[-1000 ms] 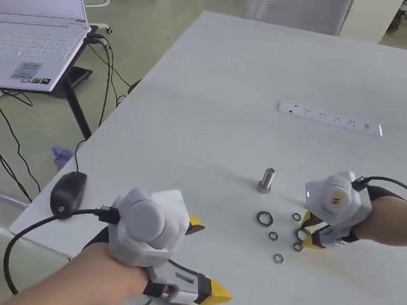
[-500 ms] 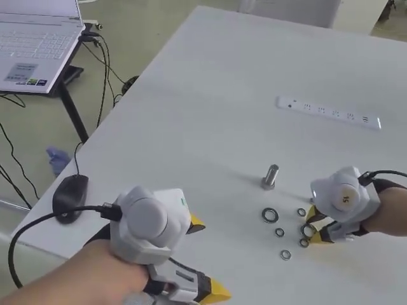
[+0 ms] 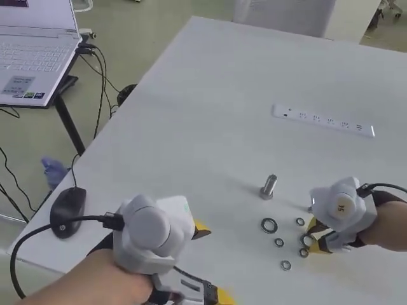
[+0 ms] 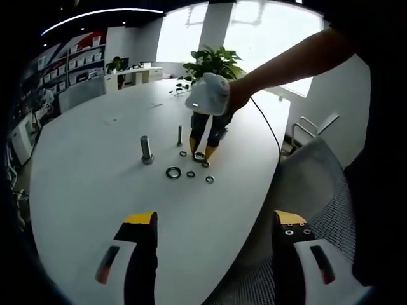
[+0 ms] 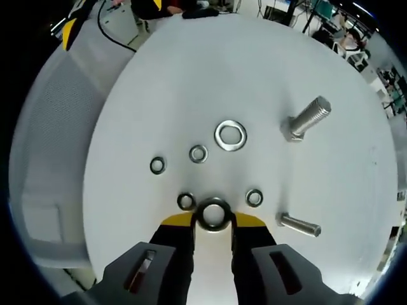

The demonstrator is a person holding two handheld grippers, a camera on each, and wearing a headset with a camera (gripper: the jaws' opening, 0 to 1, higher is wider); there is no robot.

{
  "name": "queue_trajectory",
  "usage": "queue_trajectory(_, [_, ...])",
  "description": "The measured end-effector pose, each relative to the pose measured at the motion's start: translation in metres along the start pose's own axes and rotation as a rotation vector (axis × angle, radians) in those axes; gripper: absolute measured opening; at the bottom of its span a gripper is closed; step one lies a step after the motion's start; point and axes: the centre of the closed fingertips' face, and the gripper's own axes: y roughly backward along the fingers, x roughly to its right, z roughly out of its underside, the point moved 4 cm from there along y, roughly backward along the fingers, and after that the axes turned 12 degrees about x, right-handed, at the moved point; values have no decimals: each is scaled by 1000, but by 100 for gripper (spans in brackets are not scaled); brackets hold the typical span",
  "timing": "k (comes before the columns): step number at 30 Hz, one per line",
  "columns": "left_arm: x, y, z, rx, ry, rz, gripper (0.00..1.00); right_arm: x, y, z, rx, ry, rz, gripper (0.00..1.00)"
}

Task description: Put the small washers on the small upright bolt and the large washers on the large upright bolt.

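Note:
The large bolt [image 3: 268, 187] [image 5: 306, 119] [image 4: 146, 149] stands upright on the white table [image 3: 210, 114]. The small bolt [image 5: 299, 223] [image 4: 180, 135] stands close beside my right gripper. Two large washers lie flat: one free [image 3: 269, 225] [image 5: 231, 135], one [image 3: 308, 240] [image 5: 213, 215] [image 4: 199, 156] pinched between the tips of my right gripper [image 3: 310, 241] [image 5: 213, 220], which points down at the table. Several small washers [image 3: 279, 242] [image 5: 198, 153] are scattered around. My left gripper [image 3: 205, 260] [image 4: 213, 221] hovers near the front table edge, open and holding nothing.
A white power strip [image 3: 323, 120] lies behind the bolts. A black mouse [image 3: 68, 203] with its cable sits at the table's left edge. A laptop [image 3: 32, 44] stands on a side stand to the left. A mesh chair [image 4: 318, 190] is beyond the table edge.
The head camera has drifted, shifting the whole picture. My right gripper stays over the same large washer with its tips at the washer's sides. The left gripper has sunk slightly toward me.

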Motion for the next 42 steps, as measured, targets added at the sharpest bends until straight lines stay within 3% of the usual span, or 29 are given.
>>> queue_trajectory(4, [-10,-3,-1,2,-52,-35,78,1,1,1,3,-27,16,21])
queue_trajectory(10, [-19,-6,1,1,-84,-58,82,1,9,1,28,-117,29,21])
queue_trajectory(13, [-22,-7,1,24,-79,-62,83,1,14,4,17,-125,38,21])
queue_trajectory(14, [-23,-8,1,47,-45,-60,83,1,17,3,15,-131,40,21])
queue_trajectory(16, [-26,-8,3,28,-81,-70,83,0,23,1,14,-141,45,21])
queue_trajectory(18, [-28,-8,2,48,-82,-68,84,0,27,-2,17,-149,48,21])
queue_trajectory(26, [-35,-4,2,58,-87,-50,85,3,44,-22,41,-188,70,22])
queue_trajectory(35, [-35,5,-7,90,-101,-14,85,13,63,-39,53,-207,104,22])
queue_trajectory(42, [-35,7,-8,105,-116,14,86,21,74,-55,52,-224,124,22])
